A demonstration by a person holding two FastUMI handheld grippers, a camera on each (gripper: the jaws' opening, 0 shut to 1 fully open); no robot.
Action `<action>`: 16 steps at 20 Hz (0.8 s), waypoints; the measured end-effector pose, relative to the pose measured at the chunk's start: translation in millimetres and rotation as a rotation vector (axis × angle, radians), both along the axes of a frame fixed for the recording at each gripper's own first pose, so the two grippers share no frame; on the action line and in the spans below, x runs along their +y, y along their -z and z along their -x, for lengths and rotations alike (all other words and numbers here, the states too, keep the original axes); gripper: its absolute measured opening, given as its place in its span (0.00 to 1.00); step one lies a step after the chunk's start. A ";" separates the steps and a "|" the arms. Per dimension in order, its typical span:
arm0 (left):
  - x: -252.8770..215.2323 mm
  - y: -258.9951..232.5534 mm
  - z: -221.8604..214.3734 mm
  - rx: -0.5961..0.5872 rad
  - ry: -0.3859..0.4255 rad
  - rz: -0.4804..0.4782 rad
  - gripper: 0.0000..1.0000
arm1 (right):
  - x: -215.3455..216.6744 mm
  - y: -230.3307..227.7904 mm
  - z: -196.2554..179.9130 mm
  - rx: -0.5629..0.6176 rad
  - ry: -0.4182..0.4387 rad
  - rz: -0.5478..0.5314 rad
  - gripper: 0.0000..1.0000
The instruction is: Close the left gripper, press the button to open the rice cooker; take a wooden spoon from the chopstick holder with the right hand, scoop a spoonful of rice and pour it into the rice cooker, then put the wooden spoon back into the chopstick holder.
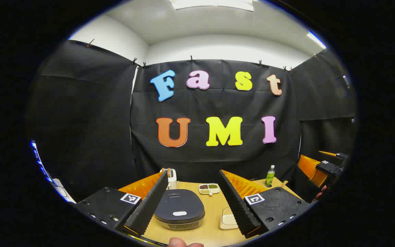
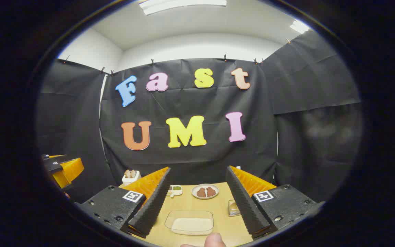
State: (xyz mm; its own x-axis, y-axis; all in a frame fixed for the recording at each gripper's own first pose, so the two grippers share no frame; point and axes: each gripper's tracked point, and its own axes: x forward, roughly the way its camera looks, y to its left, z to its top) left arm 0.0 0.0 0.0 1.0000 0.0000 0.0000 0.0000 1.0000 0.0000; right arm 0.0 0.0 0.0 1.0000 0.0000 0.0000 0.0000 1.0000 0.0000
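Note:
The dark rice cooker (image 1: 179, 208) sits with its lid down on the wooden table (image 1: 214, 202), a white oval button on the near part of the lid. My left gripper (image 1: 192, 200) hangs open above and before it, the cooker between the fingers in the left gripper view. A white chopstick holder (image 1: 172, 177) with wooden handles stands behind the cooker, also the chopstick holder (image 2: 131, 177) at the far left. A clear container of rice (image 2: 189, 222) lies between the open fingers of my right gripper (image 2: 197, 200). The right gripper (image 1: 331, 168) also appears at the far right, holding nothing.
A divided dish of beans (image 1: 209, 188), a green bottle (image 1: 270, 175) and a white box (image 1: 228, 219) stand on the table. A plate with brown pieces (image 2: 205, 191) and a small clear box (image 2: 233, 207) are near the rice. A fingertip (image 2: 214, 240) shows at the bottom.

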 end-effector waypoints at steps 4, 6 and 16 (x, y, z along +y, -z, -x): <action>2.8 0.7 -2.5 0.006 -0.019 -0.002 0.95 | -5.3 0.9 -5.1 -0.003 -0.003 0.005 1.00; 3.1 1.2 -4.7 0.008 -0.022 0.005 0.95 | -9.7 -2.8 -8.1 -0.004 0.001 0.009 1.00; 4.2 2.3 -9.7 0.014 -0.043 0.016 0.95 | -6.9 -3.3 -17.5 0.002 -0.021 0.019 1.00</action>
State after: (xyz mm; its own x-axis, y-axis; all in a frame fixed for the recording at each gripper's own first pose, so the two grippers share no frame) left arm 9.7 4.2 -2.3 0.9990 0.0426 -0.0145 -0.0428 0.9990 -0.0157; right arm 17.5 -6.9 3.3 0.9998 0.0212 -0.0026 -0.0212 0.9996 -0.0188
